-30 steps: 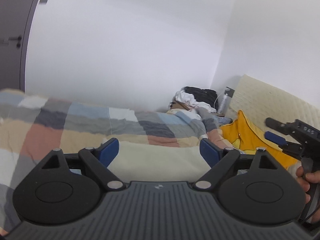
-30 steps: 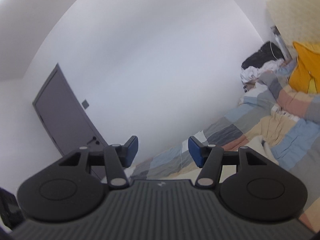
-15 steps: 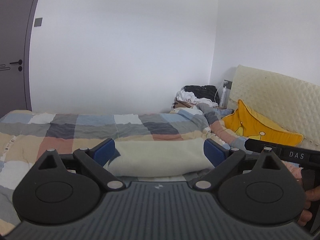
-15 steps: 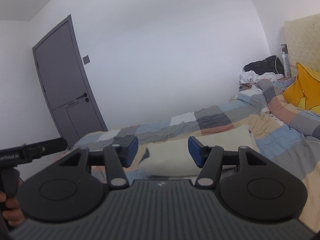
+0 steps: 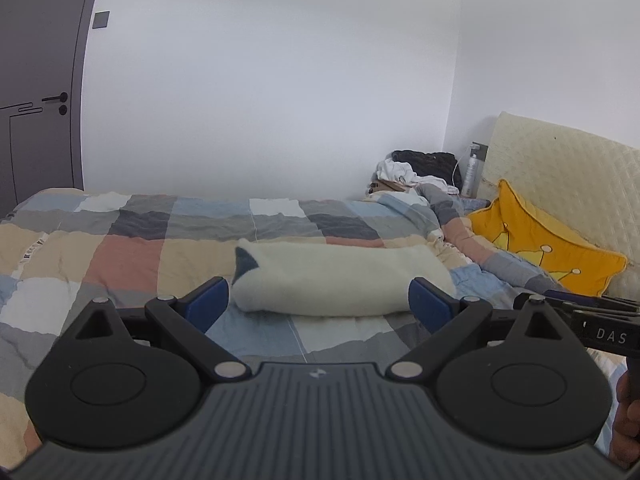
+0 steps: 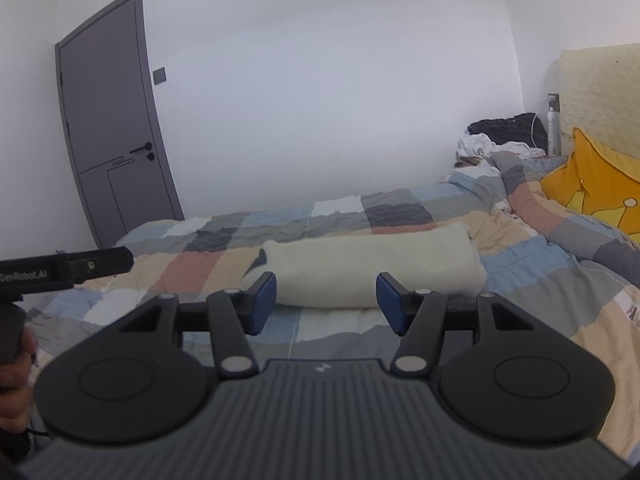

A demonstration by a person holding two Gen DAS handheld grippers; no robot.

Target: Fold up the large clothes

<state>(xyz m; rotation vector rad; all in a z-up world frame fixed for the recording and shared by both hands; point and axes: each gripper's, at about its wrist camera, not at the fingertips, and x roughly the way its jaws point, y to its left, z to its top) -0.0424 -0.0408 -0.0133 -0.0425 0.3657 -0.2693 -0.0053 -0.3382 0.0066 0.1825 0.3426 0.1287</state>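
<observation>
A cream folded garment [image 5: 340, 280] lies as a long, thick bundle across the middle of the bed, on a patchwork quilt [image 5: 132, 248] of blue, grey, peach and white squares, with a dark patch showing at its left end. Both tools hover on the near side of it, apart from the cloth. The left gripper [image 5: 320, 304] has its blue fingers [image 5: 208, 304] spread wide with nothing between them. The right gripper [image 6: 326, 300] has its fingers [image 6: 262, 300] parted about halfway, also empty. Far to the right, a yellow pillow [image 5: 548, 248] leans against the cream quilted headboard [image 5: 560, 172]. A heap of dark and white clothes [image 5: 416, 168] sits in the far corner beside a metal bottle [image 5: 471, 176]. A grey door [image 6: 112, 120] stands at the far left.
</observation>
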